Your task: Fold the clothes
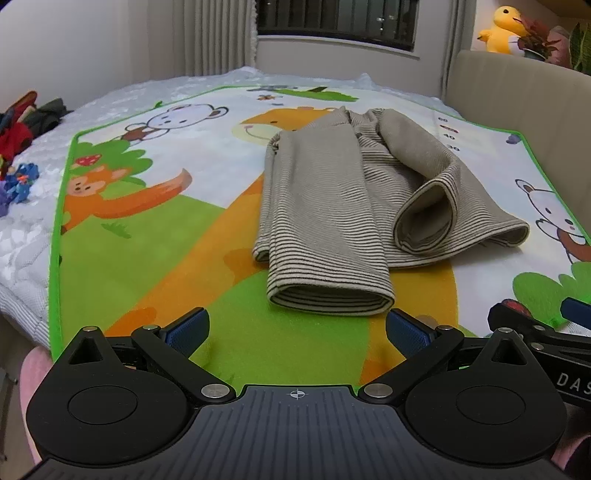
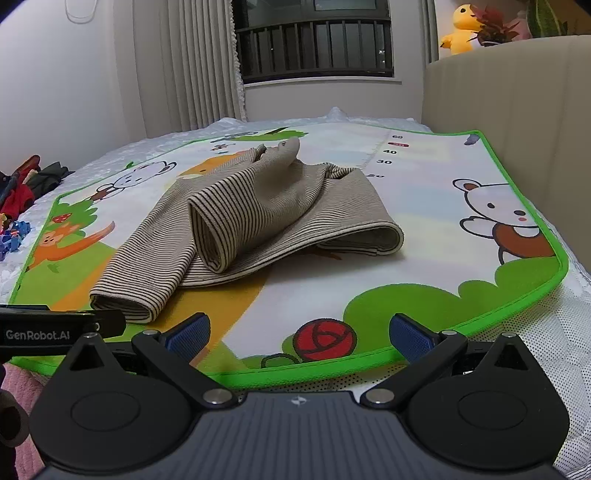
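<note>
So the beige garment with thin dark stripes, soft knit fabric [image 1: 332,206] [image 2: 236,236], is lying partly folded on the cartoon-animal play mat with the bright green border [image 1: 155,236] [image 2: 443,258], roughly mid-mat and a bit toward the right. One sleeve or leg runs straight toward the near edge with its cuff open, and another tube of fabric flops over to the right, its plain beige inside showing.

The left gripper, black with blue finger pads [image 1: 297,330], sits low over the near part of the mat, just short of the near cuff. Its fingers are spread wide apart and there's nothing between them. The right gripper, same black body and blue pads [image 2: 299,338], hangs at the near edge of the mat, over the red rose print, fingers also released wide and empty. It's well clear of the garment. Each gripper pokes into the edge of the other's camera view, so they're side by side.

The mat is spread over a white quilted bed cover [image 1: 33,243] [image 2: 554,332]. A pile of red and dark clothes [image 1: 26,125] [image 2: 29,184] sits far left, with some small blue plastic toys [image 1: 22,181] [image 2: 14,232] nearer. A beige padded headboard [image 1: 517,96] [image 2: 498,96] runs along the right, and a yellow plush duck [image 1: 502,29] [image 2: 461,29] sits above it by a red-leafed potted plant [image 1: 539,40] [image 2: 495,26].
</note>
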The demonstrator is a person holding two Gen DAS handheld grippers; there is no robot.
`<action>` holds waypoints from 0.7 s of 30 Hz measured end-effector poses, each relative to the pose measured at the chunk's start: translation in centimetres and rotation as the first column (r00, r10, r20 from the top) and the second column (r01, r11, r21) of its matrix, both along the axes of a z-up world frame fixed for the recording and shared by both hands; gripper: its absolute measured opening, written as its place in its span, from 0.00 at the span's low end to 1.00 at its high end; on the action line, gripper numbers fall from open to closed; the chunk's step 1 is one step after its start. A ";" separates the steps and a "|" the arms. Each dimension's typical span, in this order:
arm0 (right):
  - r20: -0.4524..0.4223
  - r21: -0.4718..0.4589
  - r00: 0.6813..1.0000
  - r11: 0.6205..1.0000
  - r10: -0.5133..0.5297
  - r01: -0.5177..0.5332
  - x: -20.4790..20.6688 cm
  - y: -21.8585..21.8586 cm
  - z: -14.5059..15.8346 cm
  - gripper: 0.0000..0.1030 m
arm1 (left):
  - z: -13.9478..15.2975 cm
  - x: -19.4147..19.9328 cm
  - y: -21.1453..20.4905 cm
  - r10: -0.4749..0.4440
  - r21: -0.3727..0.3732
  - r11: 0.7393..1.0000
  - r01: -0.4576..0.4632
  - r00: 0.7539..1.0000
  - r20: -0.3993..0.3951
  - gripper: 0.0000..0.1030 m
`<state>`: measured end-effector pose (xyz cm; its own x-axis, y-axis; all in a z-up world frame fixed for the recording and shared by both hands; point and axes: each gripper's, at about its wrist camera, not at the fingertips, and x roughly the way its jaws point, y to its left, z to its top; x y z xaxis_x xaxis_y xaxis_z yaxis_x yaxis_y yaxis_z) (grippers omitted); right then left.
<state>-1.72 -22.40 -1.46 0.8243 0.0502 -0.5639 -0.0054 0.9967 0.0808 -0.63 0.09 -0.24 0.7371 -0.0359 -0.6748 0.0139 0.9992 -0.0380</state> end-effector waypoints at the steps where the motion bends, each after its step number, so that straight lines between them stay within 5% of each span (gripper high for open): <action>1: -0.001 0.000 1.000 1.000 -0.001 0.001 0.0 0.0 0.0 1.00 | 0.0 0.0 0.0 -0.002 0.001 1.000 0.002 1.000 0.001 1.00; 21: 0.005 -0.011 1.000 1.000 -0.001 0.001 -0.3 0.4 0.1 1.00 | -0.1 -0.2 0.0 -0.016 -0.001 1.000 0.016 1.000 -0.006 1.00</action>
<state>-2.04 -22.00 -1.36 0.8273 0.0429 -0.5601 -0.0046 0.9976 0.0697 -0.86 0.05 -0.39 0.7322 -0.0481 -0.6794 0.0294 0.9988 -0.0389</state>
